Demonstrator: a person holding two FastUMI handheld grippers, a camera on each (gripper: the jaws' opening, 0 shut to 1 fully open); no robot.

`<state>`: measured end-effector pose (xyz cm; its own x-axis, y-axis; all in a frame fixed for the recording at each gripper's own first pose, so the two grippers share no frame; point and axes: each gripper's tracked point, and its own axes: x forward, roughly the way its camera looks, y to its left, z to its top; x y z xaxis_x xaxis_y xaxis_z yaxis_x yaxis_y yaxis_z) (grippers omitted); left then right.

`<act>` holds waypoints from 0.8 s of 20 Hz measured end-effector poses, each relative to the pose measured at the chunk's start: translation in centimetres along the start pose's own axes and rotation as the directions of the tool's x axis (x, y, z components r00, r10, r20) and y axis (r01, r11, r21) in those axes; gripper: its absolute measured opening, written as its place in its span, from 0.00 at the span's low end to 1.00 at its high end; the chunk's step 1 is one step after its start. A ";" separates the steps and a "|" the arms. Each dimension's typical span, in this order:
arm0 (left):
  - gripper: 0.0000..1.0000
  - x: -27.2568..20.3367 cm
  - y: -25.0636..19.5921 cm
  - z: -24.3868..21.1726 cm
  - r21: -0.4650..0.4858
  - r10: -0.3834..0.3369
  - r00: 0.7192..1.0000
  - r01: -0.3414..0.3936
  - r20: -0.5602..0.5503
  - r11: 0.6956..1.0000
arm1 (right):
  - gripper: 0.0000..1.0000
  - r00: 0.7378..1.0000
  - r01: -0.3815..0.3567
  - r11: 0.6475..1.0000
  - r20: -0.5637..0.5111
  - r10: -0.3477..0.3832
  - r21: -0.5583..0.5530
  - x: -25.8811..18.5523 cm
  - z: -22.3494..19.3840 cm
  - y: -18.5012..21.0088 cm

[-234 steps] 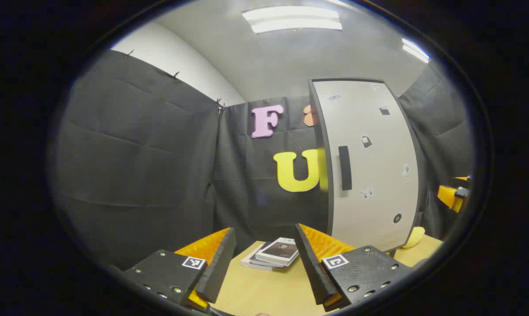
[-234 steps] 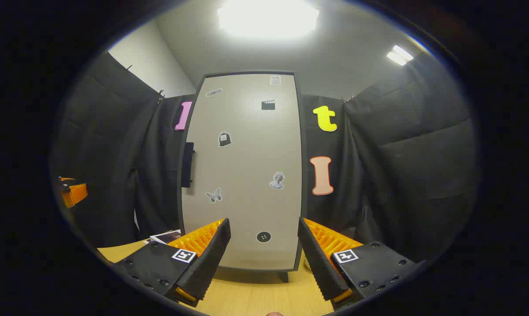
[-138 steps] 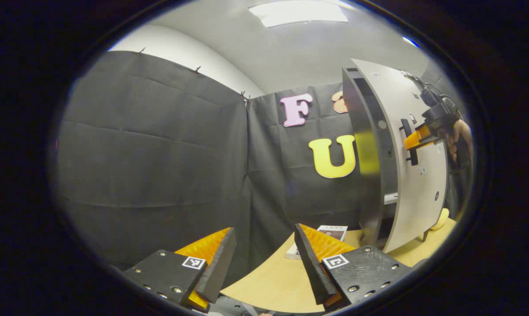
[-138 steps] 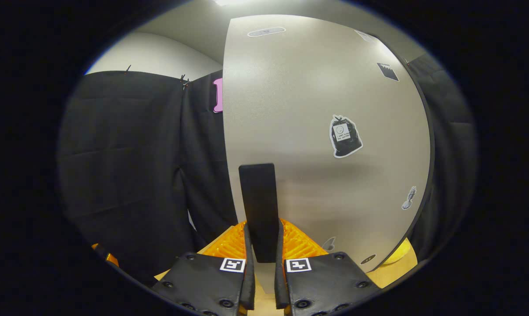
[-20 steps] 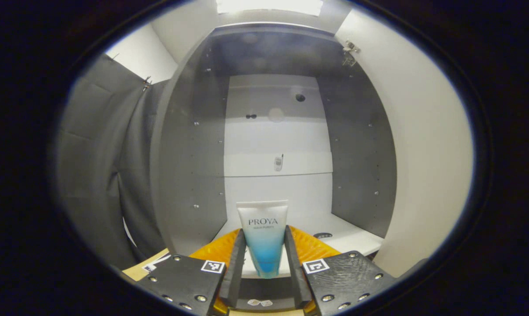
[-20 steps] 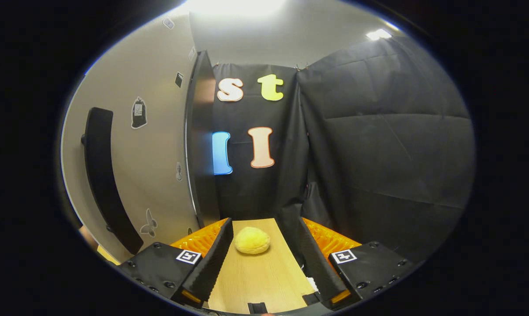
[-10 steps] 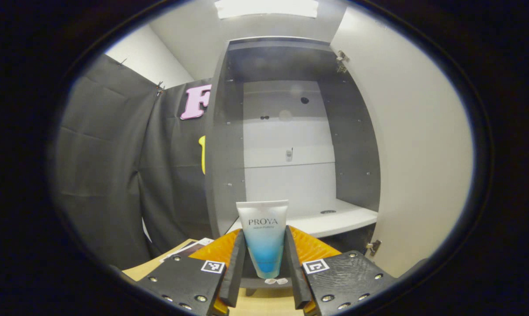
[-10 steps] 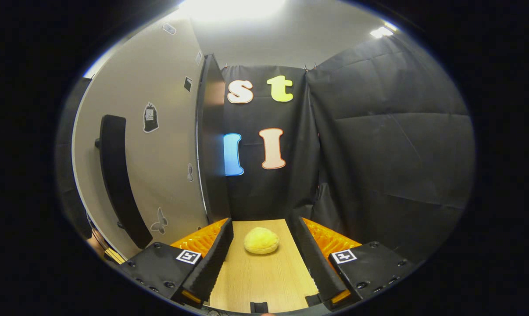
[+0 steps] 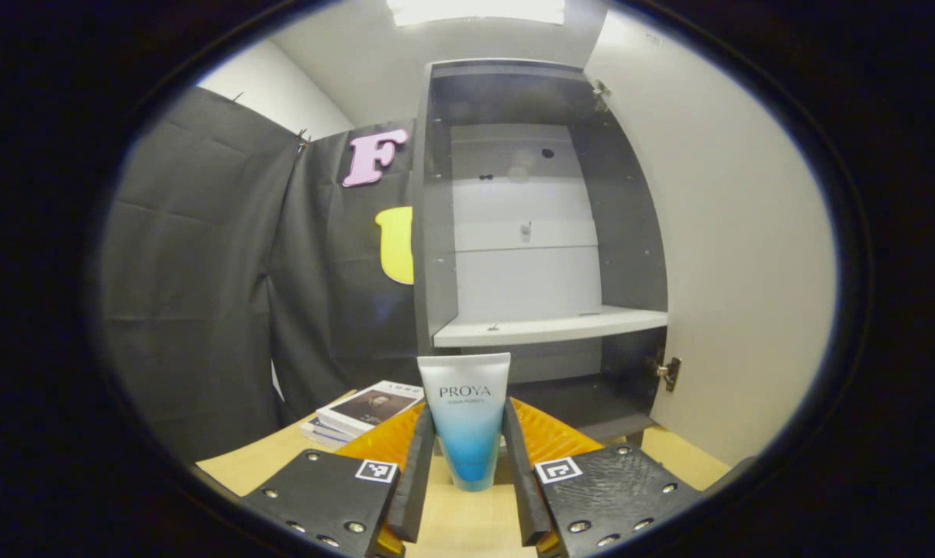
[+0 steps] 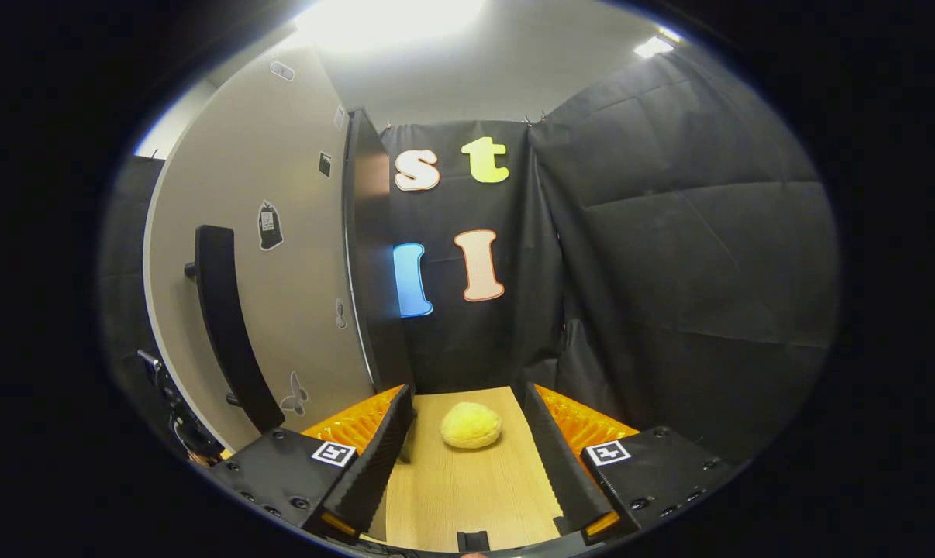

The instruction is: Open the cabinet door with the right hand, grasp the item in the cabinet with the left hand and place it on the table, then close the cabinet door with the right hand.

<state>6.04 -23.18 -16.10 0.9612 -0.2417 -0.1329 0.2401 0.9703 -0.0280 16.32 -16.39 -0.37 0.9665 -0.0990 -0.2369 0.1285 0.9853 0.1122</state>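
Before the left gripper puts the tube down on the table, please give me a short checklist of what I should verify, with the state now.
1. Left gripper shut on the tube: ok.
2. Tube out of the cabinet: ok.
3. Tube upright: ok.
4. Bare table under the tube, beside the books: ok.
5. Right gripper open, ready for the door handle: ok.
6. Height above the table: cannot tell.

White-to-blue tube (image 9: 465,418) upright between fingers, cabinet door (image 9: 735,256) swung open, shelf (image 9: 549,328) bare
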 end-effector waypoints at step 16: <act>0.50 -3.8 2.7 -15.8 -0.002 0.030 0.985 -0.030 -0.169 1.000 | 0.92 1.000 0.024 0.997 -0.017 -0.025 -0.077 -0.8 -1.0 1.7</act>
<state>0.85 -19.55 -31.36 0.9311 -0.2086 -0.2993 0.2105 0.9772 -0.0262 15.52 -14.50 -0.95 0.9590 -0.1217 -0.2558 0.1340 0.9905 0.0315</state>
